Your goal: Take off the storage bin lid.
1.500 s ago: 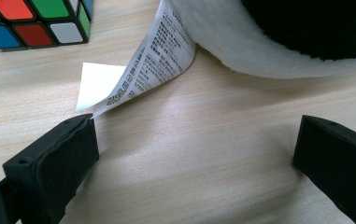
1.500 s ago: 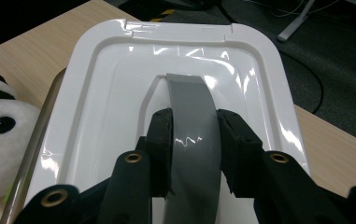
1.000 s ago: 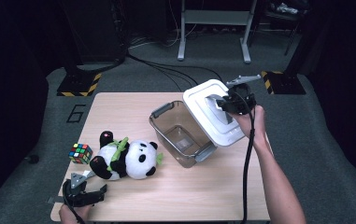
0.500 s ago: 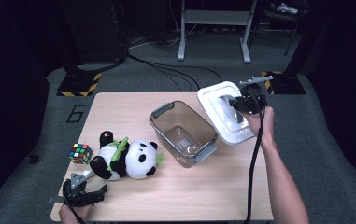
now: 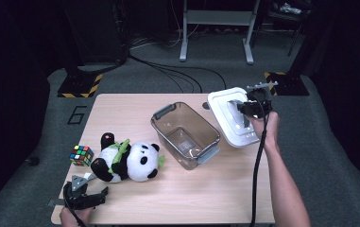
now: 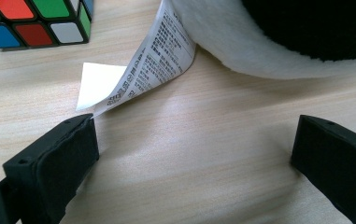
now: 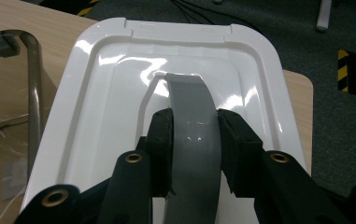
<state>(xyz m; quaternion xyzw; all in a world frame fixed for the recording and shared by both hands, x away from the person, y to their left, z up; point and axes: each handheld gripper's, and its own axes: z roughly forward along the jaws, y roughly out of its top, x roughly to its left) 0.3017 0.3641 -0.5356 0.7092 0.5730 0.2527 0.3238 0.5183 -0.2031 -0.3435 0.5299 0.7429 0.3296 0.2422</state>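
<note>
From the high view, the wooden bench [image 5: 177, 198] has rounded corners and bare room along its near edge and far left. A clear, smoky plastic bin [image 5: 185, 134] with grey end latches sits near the middle, and a white glossy lid [image 5: 225, 113] lies at the far right corner, just beside the bin. The right tongs [image 5: 240, 108] are over the lid. A plush panda [image 5: 129, 160] lies left, a colour cube [image 5: 81, 154] beside it, the left tongs [image 5: 89, 198] near the front edge. In the left gripper view, the left tongs [image 6: 189, 154] stand released over bare wood, one jaw touching the panda's printed tag [image 6: 150, 65]. In the right gripper view, the right tongs [image 7: 195, 140] are clenched on the lid's grey arched handle [image 7: 192, 121].
</note>
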